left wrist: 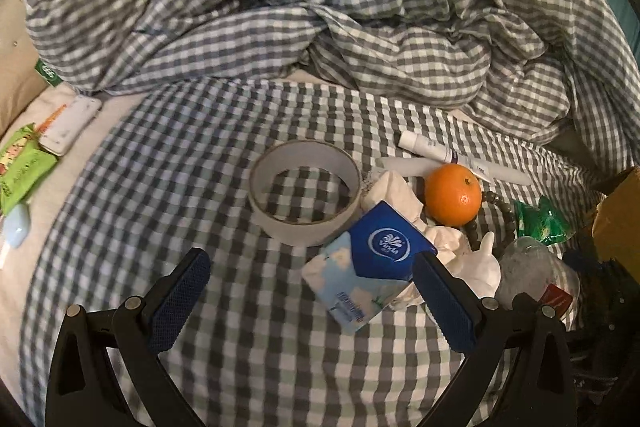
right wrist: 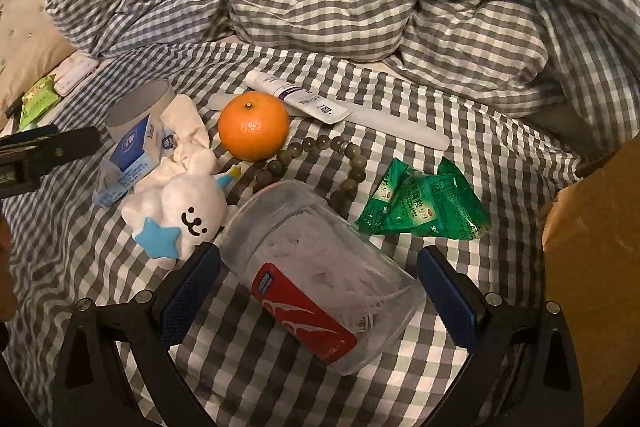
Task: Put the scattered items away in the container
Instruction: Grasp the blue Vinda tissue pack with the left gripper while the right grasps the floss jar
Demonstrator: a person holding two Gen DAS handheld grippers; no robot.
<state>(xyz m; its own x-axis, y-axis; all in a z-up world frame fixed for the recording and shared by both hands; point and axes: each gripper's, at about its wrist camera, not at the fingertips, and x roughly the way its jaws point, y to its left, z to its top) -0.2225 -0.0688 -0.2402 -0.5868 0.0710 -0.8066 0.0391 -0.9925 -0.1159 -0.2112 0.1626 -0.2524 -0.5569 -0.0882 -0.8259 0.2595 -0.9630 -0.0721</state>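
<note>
Left gripper (left wrist: 310, 277) fingers spread, empty, tissue pack (left wrist: 370, 261) at 1 o'clock. Right gripper (right wrist: 320, 277) fingers spread around clear jar (right wrist: 320, 267), orange (right wrist: 253, 126) at 11.

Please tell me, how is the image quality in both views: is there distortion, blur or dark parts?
Left wrist view: strong fisheye bending, black corners, green packet at the left edge soft; tape roll sharp. Right wrist view: same bending, dim light, clear jar readable, no strong glare.

Dim, warm indoor light noted; soft shadows, no glare; slight overall blur; strong fisheye bending, dark vignetted corners.
</note>
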